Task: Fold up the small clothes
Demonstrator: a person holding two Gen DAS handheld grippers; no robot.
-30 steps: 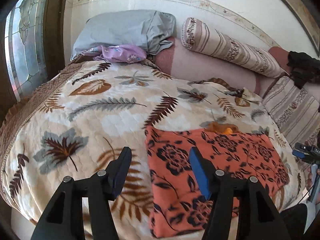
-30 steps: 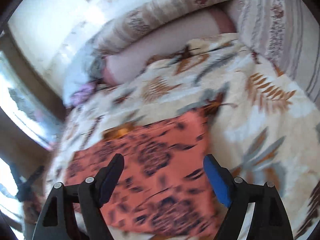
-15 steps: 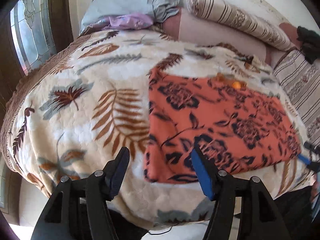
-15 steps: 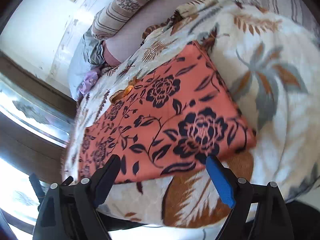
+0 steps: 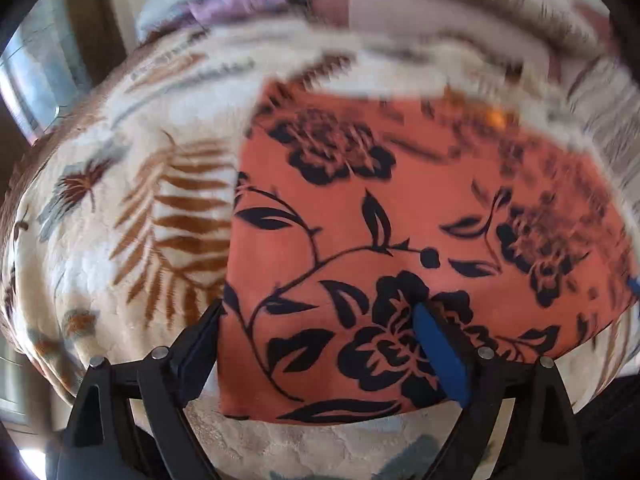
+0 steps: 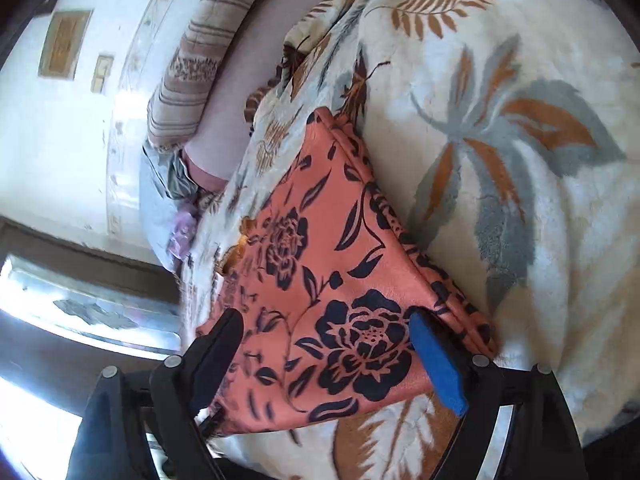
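cloth: orange floral garment [image 5: 400,240] flat on bed blanket [image 5: 120,240], near edge | left gripper [image 5: 316,344]: jaws opening wide over near-left corner, empty | right gripper [image 6: 324,356]: jaws wide, empty, over near-right corner | risk: pinching plush blanket with cloth, or catching one layer only

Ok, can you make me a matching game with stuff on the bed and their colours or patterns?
Things:
1. cloth
2. blanket
3. long pillow
4. right pad of the left gripper

Looks:
A. cream with brown and grey leaves
B. blue
C. orange with dark flowers
D. brown and beige stripes

Pairs: 1-C, 2-A, 3-D, 4-B
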